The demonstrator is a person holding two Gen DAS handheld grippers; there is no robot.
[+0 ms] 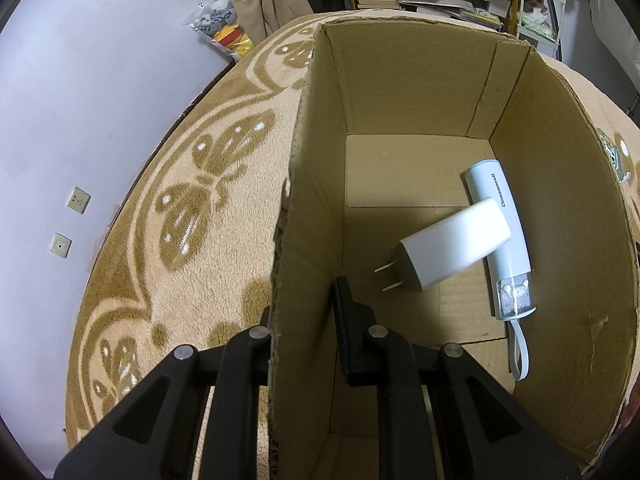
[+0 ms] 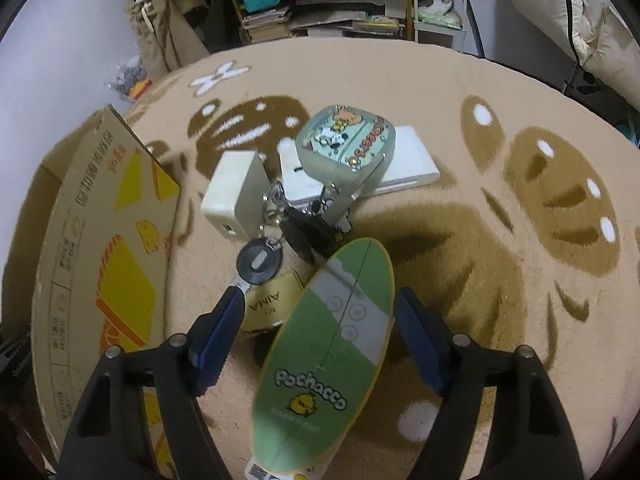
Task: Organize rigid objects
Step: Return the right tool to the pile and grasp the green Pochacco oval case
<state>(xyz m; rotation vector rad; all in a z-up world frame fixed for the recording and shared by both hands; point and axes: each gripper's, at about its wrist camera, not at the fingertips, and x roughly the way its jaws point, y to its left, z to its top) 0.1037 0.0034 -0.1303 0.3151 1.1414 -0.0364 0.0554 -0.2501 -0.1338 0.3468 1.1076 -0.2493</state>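
- Corrugated brown cardboard fills the left wrist view: an open cardboard box (image 1: 400,92) stands on a beige carpet (image 1: 192,280) patterned with brown butterflies.
- The left gripper (image 1: 304,320) is clamped shut on the box's left wall, one black finger (image 1: 352,336) inside the box and the other outside it.
- On the box floor lies a white plug charger (image 1: 452,250), prongs pointing toward the gripped wall; its far end rests on top of a pale blue tube-shaped device (image 1: 502,228) that lies along the right wall, white strap toward the camera.
- In the right wrist view the same box (image 2: 100,264) shows its printed outer side, at the left edge.
- Right of the box, on the carpet, lies a green oval Pochacco case (image 2: 328,352); the right gripper (image 2: 318,324) straddles it with blue-padded fingers (image 2: 218,332) spread apart, a gap showing on either side, so nothing is gripped.
- Beyond the case, further from the box, sit a black key fob (image 2: 260,262) on a ring, a gold AIMA card (image 2: 268,304), a cream adapter block (image 2: 236,196), and a cartoon-printed pouch (image 2: 346,142) lying on a flat white device (image 2: 408,160).
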